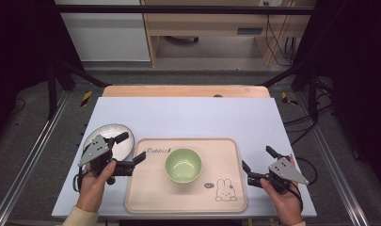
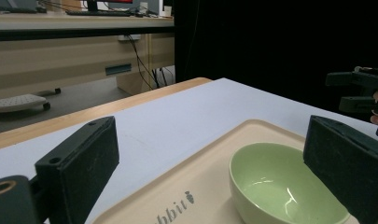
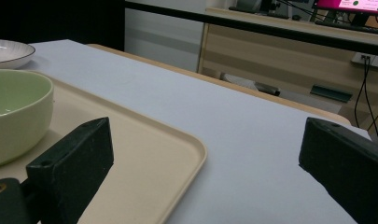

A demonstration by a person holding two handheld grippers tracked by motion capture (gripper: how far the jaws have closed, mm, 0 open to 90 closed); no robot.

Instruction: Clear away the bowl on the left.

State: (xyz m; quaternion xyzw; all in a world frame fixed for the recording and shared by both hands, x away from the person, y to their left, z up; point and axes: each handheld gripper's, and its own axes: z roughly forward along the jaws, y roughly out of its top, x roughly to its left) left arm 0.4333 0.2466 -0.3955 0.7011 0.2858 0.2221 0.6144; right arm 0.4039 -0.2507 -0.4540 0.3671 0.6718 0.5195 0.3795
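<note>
Table (image 1: 188, 117): beige tray (image 1: 146, 193) carried a green bowl (image 1: 183, 165) at centre. White plate (image 1: 114, 133) lay left of tray. Left hand-held gripper (image 1: 130, 149), jaws spread, over plate's edge. Right hand-held gripper (image 1: 257, 160), likewise released, beside tray's right rim.

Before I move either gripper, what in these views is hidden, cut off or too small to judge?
- White plate, high view: near-left part hidden under the left gripper.
- Green bowl, left gripper view: right side behind a jaw, bottom cut off.
- Tray, high view: small mark beside the rabbit drawing too small to read.
</note>
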